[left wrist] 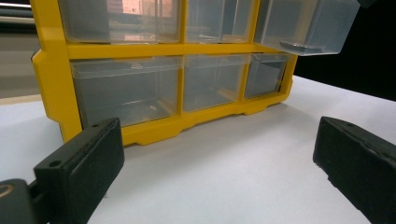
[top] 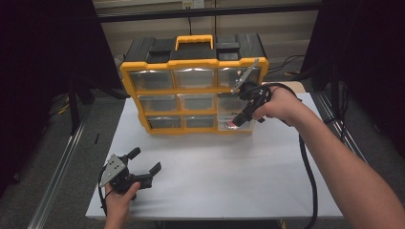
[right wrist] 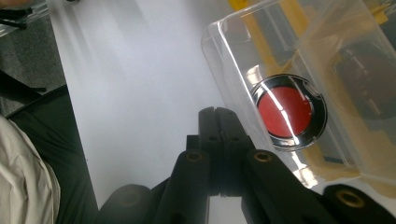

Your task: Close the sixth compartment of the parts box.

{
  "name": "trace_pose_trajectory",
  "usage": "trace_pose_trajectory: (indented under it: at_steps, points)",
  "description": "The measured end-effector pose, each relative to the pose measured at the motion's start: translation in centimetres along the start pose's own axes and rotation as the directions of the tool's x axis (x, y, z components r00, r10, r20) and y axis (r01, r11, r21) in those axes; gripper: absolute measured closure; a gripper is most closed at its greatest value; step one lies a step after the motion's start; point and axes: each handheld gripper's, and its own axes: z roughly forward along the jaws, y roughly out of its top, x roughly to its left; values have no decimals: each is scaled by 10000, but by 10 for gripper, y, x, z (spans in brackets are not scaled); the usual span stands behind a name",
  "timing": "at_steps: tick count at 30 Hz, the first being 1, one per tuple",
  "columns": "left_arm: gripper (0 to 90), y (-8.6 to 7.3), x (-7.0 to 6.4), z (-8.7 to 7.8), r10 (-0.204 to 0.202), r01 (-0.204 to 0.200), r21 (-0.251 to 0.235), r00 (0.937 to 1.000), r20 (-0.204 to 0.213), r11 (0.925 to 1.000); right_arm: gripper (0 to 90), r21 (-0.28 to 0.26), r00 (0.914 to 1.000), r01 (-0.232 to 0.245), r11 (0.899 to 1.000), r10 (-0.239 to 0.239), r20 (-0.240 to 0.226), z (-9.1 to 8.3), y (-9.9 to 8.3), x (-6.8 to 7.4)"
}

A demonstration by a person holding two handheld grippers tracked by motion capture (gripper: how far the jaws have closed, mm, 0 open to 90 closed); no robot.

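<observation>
The right claw point(right wrist: 219, 116) is clenched on nothing, just beside the pulled-out drawer point(right wrist: 299, 60) of the yellow box point(top: 193, 90). Open it first, then reach slowly for the red disc point(right wrist: 286, 111). The left claw point(top: 143, 167) rests released.

The organiser point(top: 193, 90) has a glossy yellow plastic frame with a matt black plastic top. Its drawers point(left wrist: 126, 88) are clear, smooth plastic that catches glare. At 3 o'clock in the right gripper view, one clear drawer point(right wrist: 299, 84) holds a round red disc point(right wrist: 286, 111) with a shiny black rim. The table point(top: 215, 171) looks like smooth, matt white board. The fingers point(left wrist: 79, 168) are matt black plastic with finely ribbed pads.
</observation>
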Motion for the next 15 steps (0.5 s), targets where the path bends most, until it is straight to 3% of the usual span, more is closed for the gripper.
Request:
trace_pose_trajectory:
  at_steps: [10, 15]
  points:
    - [21, 0, 0, 0, -16, 16, 3, 10000, -19, 10000, 900, 89, 9993, 366, 9993, -366, -12, 2, -3, -1]
    - [21, 0, 0, 1, 52, -52, 23, 10000, -15, 10000, 900, 100, 9994, 319, 9994, -320, 118, 3, -4, 1]
